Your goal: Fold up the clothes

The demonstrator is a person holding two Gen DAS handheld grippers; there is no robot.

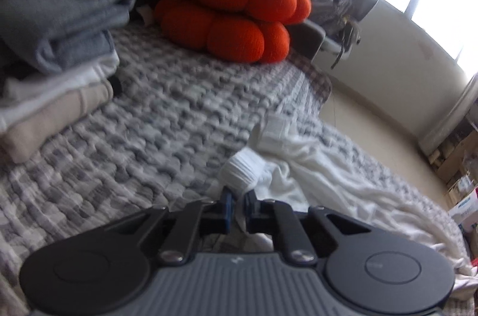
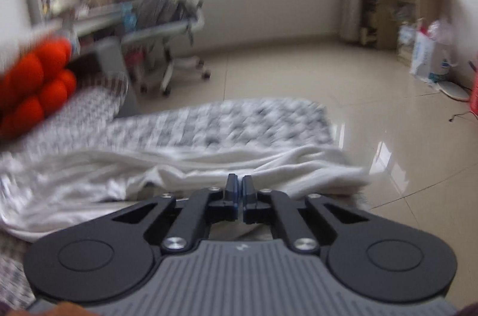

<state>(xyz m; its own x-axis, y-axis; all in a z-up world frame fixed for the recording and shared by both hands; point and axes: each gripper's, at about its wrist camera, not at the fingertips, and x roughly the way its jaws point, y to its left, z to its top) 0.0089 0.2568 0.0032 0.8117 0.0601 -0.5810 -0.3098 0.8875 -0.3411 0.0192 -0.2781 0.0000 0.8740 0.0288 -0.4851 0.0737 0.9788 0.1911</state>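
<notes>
Bed quilt (image 1: 167, 112) bears a white garment (image 1: 313, 166); left gripper (image 1: 237, 192) clamps its cuff, right gripper (image 2: 239, 184) pinched shut at its hem, so lift both evenly.

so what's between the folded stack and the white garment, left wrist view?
Only bare grey-and-white checked blanket lies between the folded stack and the white garment; no other clothing there. It shows in the left wrist view.
</notes>
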